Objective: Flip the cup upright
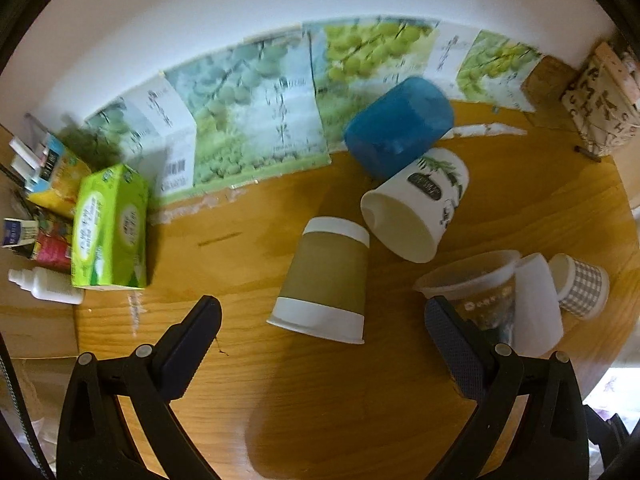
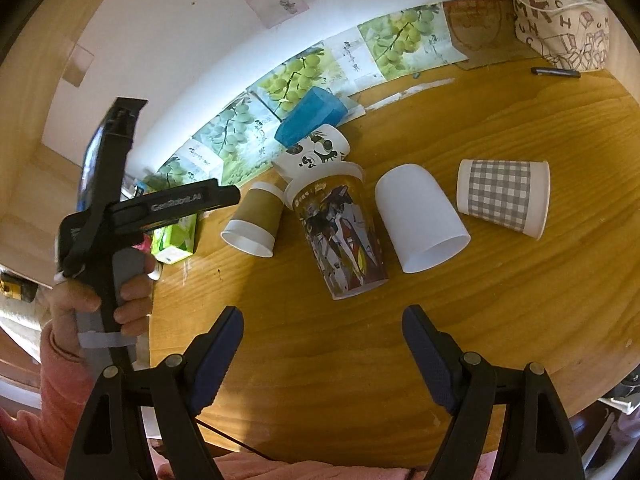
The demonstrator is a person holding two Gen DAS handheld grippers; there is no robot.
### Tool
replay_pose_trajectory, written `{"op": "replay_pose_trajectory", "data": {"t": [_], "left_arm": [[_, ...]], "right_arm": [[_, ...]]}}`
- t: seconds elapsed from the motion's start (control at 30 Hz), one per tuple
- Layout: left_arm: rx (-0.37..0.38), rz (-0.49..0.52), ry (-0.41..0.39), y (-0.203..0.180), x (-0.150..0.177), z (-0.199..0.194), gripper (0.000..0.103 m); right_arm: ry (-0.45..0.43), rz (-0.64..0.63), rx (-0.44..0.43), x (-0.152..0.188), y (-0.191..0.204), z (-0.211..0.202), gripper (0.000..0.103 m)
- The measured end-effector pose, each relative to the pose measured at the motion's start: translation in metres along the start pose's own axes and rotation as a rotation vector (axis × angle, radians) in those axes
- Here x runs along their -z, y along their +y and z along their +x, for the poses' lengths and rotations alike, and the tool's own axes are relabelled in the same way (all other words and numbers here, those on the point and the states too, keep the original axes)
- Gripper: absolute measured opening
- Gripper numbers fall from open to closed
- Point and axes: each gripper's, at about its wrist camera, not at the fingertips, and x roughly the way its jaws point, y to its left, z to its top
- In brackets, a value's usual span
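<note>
Brown-banded cup [image 1: 324, 280] lies on its side, mouth toward the spread-jawed left gripper [image 1: 320, 320].

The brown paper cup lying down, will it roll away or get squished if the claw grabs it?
The brown paper cup lies on its side on the wooden table, so a push would probably roll it in a curve. It looks thin, empty and light; a hard squeeze from the left claw could likely dent it.

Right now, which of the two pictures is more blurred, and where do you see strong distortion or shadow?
Left wrist view: motion blur smears the blue cup and the grape posters; a soft shadow lies on the table below the brown-banded cup. Right wrist view: sharper, the printed cup reads clearly; the fisheye bends the table edge into a curve.
</note>
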Motion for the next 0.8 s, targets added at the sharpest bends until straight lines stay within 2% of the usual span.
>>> {"op": "replay_pose_trajectory", "data": {"t": [0.17, 0.37, 0.57, 0.63, 0.8], "left_arm": [[-0.020, 0.006, 0.052, 0.002, -0.003, 0.022, 0.100], [0.003, -0.001, 0.124, 0.007, -0.006, 0.048, 0.097], [0.027, -0.016, 0.173, 0.009, -0.009, 0.064, 0.089], [0.023, -0.017, 0.178, 0.010, -0.010, 0.067, 0.081], [0.034, -0.013, 0.199, 0.014, -0.012, 0.076, 0.072]], "right_arm": [[0.000, 0.018, -0.006, -0.007, -0.002, 0.006, 0.082], [0.022, 0.045, -0.003, -0.016, -0.005, 0.017, 0.082], [0.049, 0.065, 0.000, -0.020, -0.007, 0.028, 0.082], [0.059, 0.069, 0.001, -0.020, -0.007, 0.031, 0.082], [0.082, 0.077, 0.004, -0.021, -0.008, 0.038, 0.082]]}}
